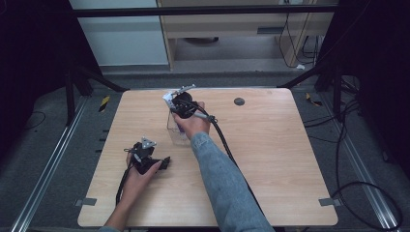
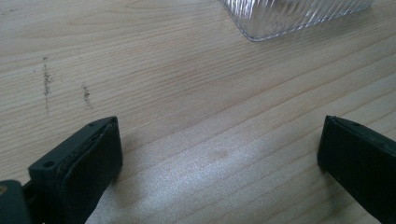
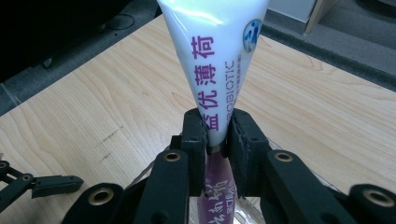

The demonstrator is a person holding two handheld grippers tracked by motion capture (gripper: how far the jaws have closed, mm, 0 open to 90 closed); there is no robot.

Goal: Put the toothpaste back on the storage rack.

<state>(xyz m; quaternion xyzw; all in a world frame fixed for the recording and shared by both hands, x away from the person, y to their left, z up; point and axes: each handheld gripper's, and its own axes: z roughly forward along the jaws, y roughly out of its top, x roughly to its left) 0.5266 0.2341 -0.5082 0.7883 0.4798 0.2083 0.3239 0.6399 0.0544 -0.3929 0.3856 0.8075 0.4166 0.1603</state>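
Placing step in hand: right claw (image 3: 216, 135) clamped on a white-and-purple toothpaste tube (image 3: 215, 51), held upright with its lower end inside the clear ribbed glass cup (image 2: 289, 16) near the table (image 1: 270, 159) centre. Next, probably: ease the tube down, release, withdraw upward without tipping the cup. Left claw (image 1: 164, 163) resting near-left on the table, spread apart, gripping nothing.

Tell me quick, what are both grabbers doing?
Left gripper: open, holding nothing.
Right gripper: shut on the white and purple tube.
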